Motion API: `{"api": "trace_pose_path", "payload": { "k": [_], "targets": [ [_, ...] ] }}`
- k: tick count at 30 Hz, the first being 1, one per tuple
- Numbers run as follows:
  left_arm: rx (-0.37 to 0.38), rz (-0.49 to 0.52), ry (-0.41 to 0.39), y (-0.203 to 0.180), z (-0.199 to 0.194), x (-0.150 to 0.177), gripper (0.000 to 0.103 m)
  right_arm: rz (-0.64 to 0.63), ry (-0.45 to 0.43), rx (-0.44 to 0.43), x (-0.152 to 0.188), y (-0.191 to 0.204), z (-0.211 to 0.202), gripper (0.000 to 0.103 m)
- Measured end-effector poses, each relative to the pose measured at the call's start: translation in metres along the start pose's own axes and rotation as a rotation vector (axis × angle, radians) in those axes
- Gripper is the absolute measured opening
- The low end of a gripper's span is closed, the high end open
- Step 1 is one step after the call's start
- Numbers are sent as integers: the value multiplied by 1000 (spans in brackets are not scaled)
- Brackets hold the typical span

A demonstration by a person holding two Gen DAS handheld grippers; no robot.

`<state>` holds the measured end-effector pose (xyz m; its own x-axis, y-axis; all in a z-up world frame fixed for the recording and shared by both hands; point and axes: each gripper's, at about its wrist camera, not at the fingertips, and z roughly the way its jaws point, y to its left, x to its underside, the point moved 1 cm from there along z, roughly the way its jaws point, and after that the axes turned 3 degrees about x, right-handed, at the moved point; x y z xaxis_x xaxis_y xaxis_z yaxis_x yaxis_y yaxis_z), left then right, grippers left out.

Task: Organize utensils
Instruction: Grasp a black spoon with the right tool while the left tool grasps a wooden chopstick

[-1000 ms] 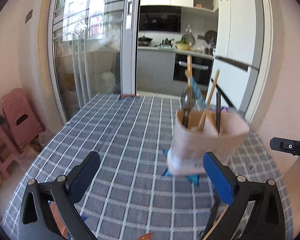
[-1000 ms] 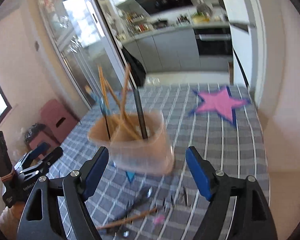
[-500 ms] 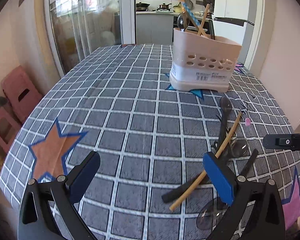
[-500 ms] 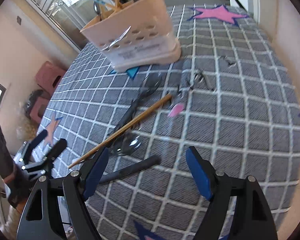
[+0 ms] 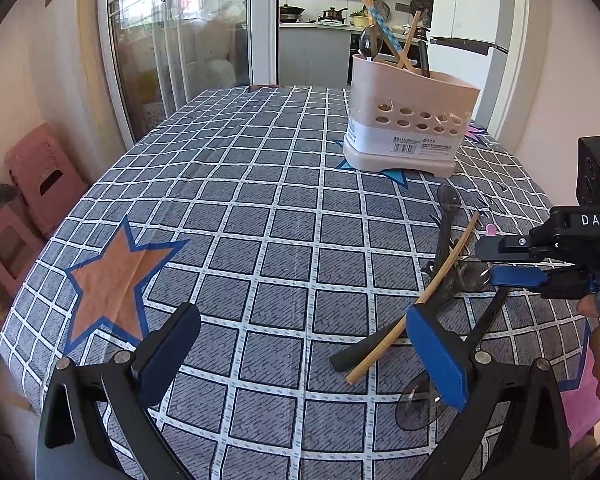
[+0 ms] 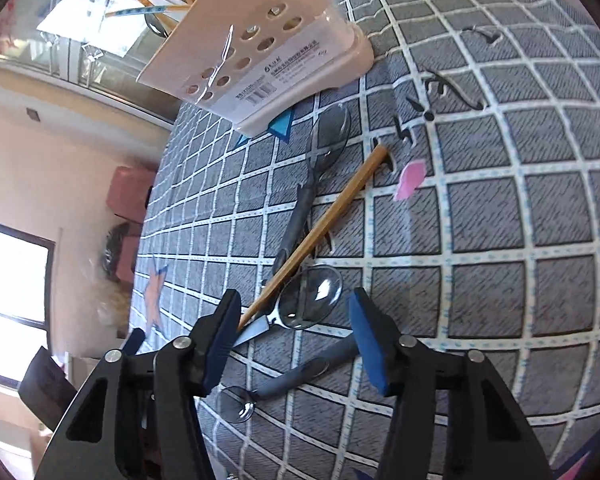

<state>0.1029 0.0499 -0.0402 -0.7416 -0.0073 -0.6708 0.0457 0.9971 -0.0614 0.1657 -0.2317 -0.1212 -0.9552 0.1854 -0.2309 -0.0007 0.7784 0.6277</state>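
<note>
The right gripper's [image 6: 294, 340] fingers [image 6: 370, 344] are closing, about half apart, with the clear bowl of a spoon [image 6: 310, 298] lying between their tips; the pads do not yet press on it. They straddle the bowl because it sits raised on top of the pile, the easiest part to pinch. The left gripper's [image 5: 300, 354] fingers [image 5: 436, 356] stand wide and hold nothing, hovering over bare checked cloth, probably kept clear so the right hand can work.

Outward from the right fingers, a wooden chopstick [image 6: 320, 232] runs toward one o'clock, crossing a second grey-handled spoon [image 6: 312, 184] that points to twelve. A third spoon [image 6: 288, 382] lies at six o'clock, under the fingers. These loose pieces are heaped together on the worktop [image 5: 260, 220], so lifting one may drag its neighbours.

The beige utensil holder [image 5: 410, 120], at eleven o'clock in the right wrist view, already stands with chopsticks and a spoon upright inside, and is likely the destination.
</note>
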Motion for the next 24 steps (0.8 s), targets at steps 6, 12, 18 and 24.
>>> {"api": "trace_pose_path", "payload": {
  "k": [6, 12, 18, 24],
  "targets": [
    [1, 1, 5, 0, 0, 0, 103, 0, -16, 11, 1, 9, 9, 48],
    [-4, 15, 9, -2, -1, 2, 103, -18, -22, 46, 1, 16, 19, 26],
    [-13, 12, 13, 0, -2, 2, 103, -4, -29, 45, 1, 12, 22, 6],
    [-5, 9, 32, 0, 3, -3, 103, -60, -80, 68, 2, 5, -3, 5]
  ]
}}
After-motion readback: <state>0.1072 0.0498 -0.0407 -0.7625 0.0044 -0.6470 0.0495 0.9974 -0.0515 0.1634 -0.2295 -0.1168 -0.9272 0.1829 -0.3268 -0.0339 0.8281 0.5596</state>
